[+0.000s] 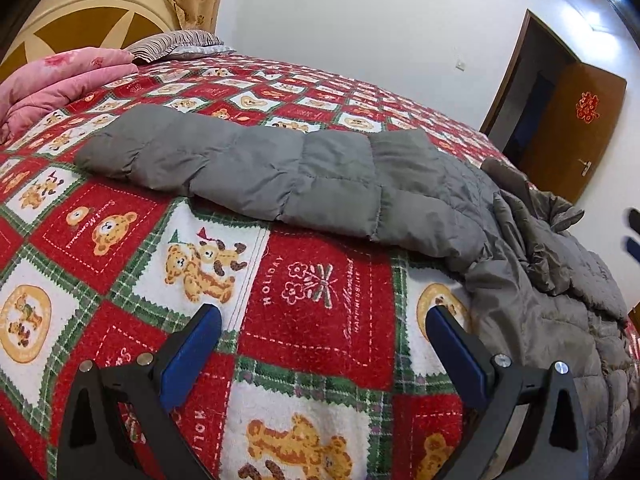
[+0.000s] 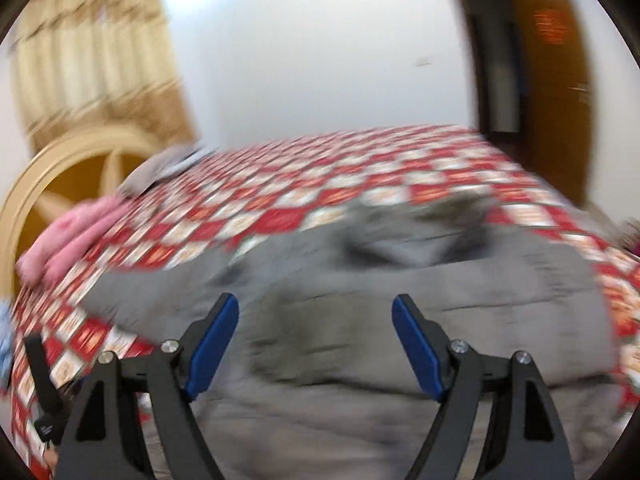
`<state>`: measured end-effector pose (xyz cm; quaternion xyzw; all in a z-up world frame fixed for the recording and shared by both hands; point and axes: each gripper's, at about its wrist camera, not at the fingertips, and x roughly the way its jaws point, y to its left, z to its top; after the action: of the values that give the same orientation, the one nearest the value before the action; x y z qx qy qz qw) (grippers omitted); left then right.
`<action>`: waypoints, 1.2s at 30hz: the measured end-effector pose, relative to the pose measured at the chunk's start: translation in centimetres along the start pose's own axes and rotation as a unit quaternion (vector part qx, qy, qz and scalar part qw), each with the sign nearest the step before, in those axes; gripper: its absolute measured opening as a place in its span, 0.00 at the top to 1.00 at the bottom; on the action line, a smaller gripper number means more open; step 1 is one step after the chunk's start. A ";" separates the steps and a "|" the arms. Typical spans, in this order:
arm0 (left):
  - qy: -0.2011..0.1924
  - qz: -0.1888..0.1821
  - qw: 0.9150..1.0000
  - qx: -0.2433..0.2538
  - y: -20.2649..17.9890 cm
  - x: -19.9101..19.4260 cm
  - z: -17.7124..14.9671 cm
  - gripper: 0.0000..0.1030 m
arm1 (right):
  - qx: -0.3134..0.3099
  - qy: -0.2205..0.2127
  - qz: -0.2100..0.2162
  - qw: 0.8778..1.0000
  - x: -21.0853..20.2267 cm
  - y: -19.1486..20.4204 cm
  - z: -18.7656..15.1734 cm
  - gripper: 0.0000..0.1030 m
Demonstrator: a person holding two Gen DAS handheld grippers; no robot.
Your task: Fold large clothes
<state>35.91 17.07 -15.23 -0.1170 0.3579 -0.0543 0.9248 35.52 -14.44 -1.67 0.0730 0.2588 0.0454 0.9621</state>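
Observation:
A large grey padded jacket (image 1: 400, 192) lies on the bed, one sleeve stretched out to the left, the body bunched at the right. My left gripper (image 1: 324, 316) is open and empty, above the bedspread just in front of the sleeve. In the blurred right wrist view my right gripper (image 2: 316, 308) is open and empty over the jacket's body (image 2: 360, 300). The tips of the right gripper (image 1: 634, 232) show at the right edge of the left wrist view.
The bed has a red, white and green teddy-bear bedspread (image 1: 200, 264). A pink quilt (image 1: 60, 80) and a striped pillow (image 1: 176, 42) lie by the cream headboard (image 1: 80, 12). A brown door (image 1: 576, 128) stands open beyond the bed.

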 end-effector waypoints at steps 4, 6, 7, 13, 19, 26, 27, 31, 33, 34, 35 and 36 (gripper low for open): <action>0.025 0.033 0.999 0.027 -1.3 0.4 0.4 0.01 | 0.034 0.028 -0.154 0.987 0.2 -8.5 0.7 0.73; 0.035 0.028 0.997 0.055 -2.5 0.0 0.9 0.01 | 0.063 0.055 -0.201 0.976 1.2 -12.4 0.6 0.85; 0.033 0.021 0.997 0.071 -3.5 -0.7 1.4 0.01 | 0.076 0.059 -0.216 0.972 1.6 -13.9 0.5 0.85; -0.046 0.007 0.988 0.150 -12.6 -5.2 6.6 0.01 | 0.135 0.104 -0.250 0.953 5.8 -19.2 -2.6 0.82; 0.000 0.041 0.975 0.217 -22.2 1.2 7.8 0.01 | 0.145 0.104 -0.242 0.954 7.4 -19.3 -2.9 0.82; 0.022 0.119 0.975 0.184 -23.3 9.3 4.9 0.01 | 0.162 0.087 -0.224 0.957 7.3 -20.4 -3.1 0.78; 0.031 0.144 0.970 0.192 -22.6 11.0 3.8 0.01 | 0.156 0.089 -0.229 0.957 7.4 -20.4 -3.2 0.77; 0.059 0.098 0.987 0.115 -19.8 11.9 4.5 0.01 | 0.125 0.094 -0.249 0.956 6.7 -18.9 -3.9 0.71; 0.059 0.098 0.987 0.115 -19.8 11.8 4.5 0.01 | 0.114 0.097 -0.258 0.954 7.1 -18.7 -3.8 0.68; 0.058 0.100 0.986 0.118 -20.0 11.8 4.5 0.01 | 0.112 0.097 -0.260 0.954 7.3 -18.8 -3.7 0.68; 0.057 0.101 0.986 0.119 -20.0 11.8 4.5 0.01 | 0.112 0.097 -0.261 0.954 7.1 -18.6 -3.9 0.67; 0.057 0.100 0.986 0.118 -20.0 11.8 4.5 0.01 | 0.113 0.095 -0.261 0.954 7.1 -18.7 -3.9 0.66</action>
<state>47.33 -3.66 -14.60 0.0327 0.4107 -0.0104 0.9111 40.62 -31.55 -11.55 0.1065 0.3627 -0.2297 0.8968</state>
